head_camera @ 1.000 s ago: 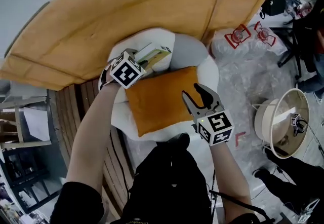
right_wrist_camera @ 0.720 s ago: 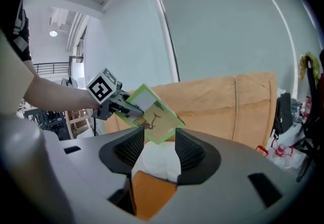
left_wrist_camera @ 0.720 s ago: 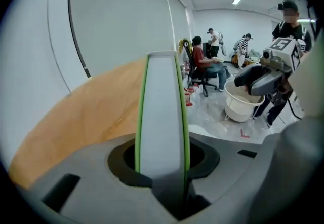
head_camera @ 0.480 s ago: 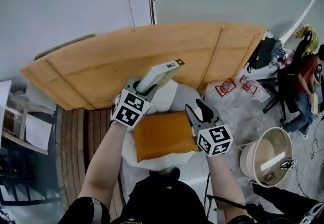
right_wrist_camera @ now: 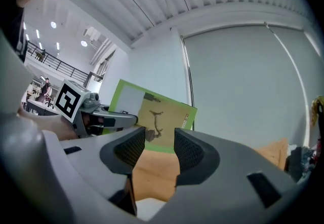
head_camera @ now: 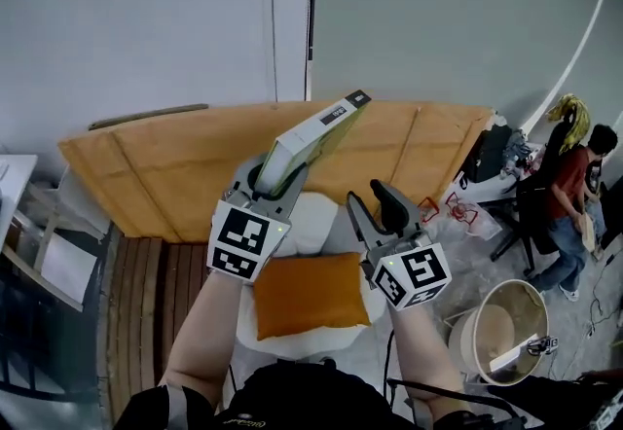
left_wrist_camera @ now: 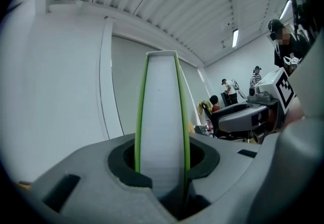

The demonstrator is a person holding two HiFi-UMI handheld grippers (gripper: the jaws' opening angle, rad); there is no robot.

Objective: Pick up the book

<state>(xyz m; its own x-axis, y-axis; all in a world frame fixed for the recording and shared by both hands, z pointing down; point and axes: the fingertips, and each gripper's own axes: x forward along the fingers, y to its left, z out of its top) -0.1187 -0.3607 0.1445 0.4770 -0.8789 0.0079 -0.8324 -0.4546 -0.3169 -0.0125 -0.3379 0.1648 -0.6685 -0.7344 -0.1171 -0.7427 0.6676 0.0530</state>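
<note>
The book (head_camera: 311,134), thin with green covers and a white page edge, hangs in the air above the seat. My left gripper (head_camera: 275,175) is shut on its lower end. In the left gripper view the book (left_wrist_camera: 162,126) stands edge-on, with the pads of my left gripper (left_wrist_camera: 162,167) pressed on both covers. My right gripper (head_camera: 372,199) is beside it on the right, open and empty. From the right gripper view, the book's cover (right_wrist_camera: 152,116) shows past the parted jaws of my right gripper (right_wrist_camera: 154,149), clear of them, and my left gripper (right_wrist_camera: 101,116) holds it.
Below lie an orange cushion (head_camera: 310,294) on a white seat (head_camera: 316,219) and a curved wooden panel (head_camera: 146,165) against the grey wall. A round white bin (head_camera: 501,331) stands at lower right. A person (head_camera: 574,185) stands by chairs at far right.
Both grippers have risen well above the seat. The book has come up with the left gripper, from beside the cushion to in front of the wall.
</note>
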